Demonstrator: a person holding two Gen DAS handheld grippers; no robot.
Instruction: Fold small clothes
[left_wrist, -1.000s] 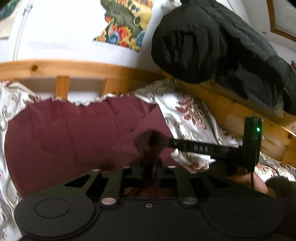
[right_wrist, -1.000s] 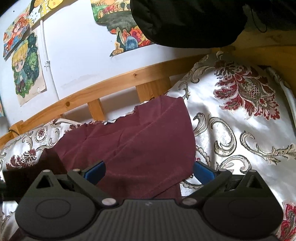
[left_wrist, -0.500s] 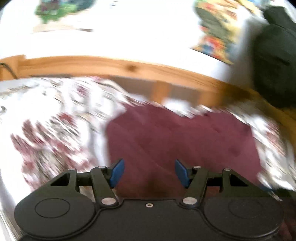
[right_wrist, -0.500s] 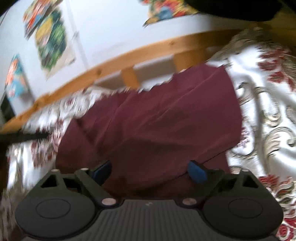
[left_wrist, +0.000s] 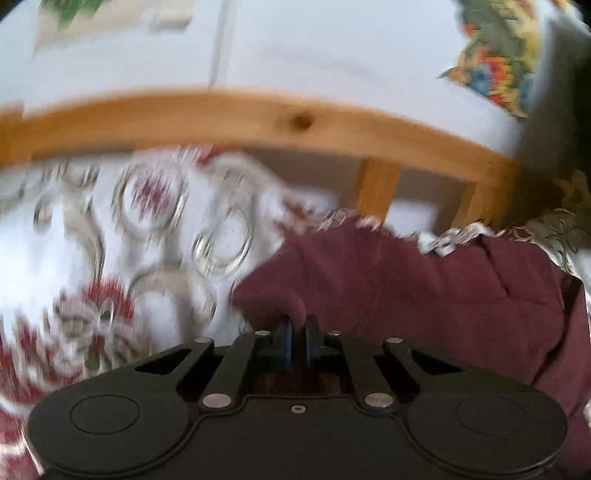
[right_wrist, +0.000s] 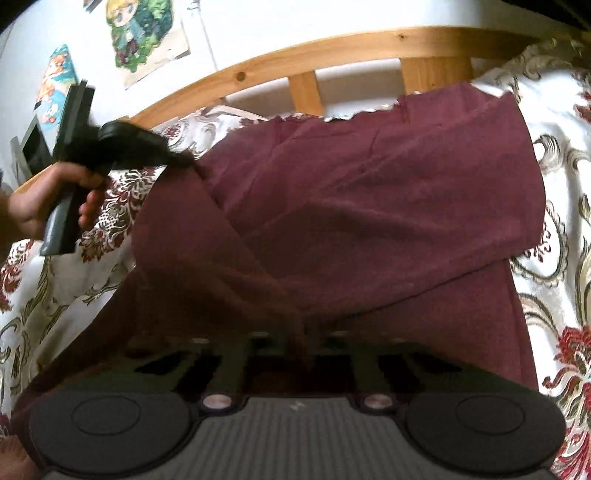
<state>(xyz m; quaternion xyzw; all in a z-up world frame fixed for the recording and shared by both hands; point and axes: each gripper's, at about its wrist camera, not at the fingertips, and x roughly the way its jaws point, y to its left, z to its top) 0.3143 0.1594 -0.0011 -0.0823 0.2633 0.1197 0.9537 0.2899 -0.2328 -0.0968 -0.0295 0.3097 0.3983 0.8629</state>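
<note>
Where the maroon garment (right_wrist: 369, 206) lies partly folded on the patterned bedspread (right_wrist: 561, 229), just short of the wooden bed rail (right_wrist: 332, 51), both hand-held grippers pinch it — the left hand-held gripper (left_wrist: 297, 332) clamped on its left corner, the right hand-held gripper (right_wrist: 301, 332) on its near edge. Bare bedspread flanks the garment on both sides.

Soft, even daylight. The left wrist view is heavily motion-blurred: the patterned bedspread (left_wrist: 122, 258) left of the maroon cloth (left_wrist: 424, 288) smears into streaks. The right wrist view is sharper, though the cloth's near edge lies in dim shadow. Fisheye distortion bends the wooden rail (right_wrist: 332, 51) above the cloth.
</note>
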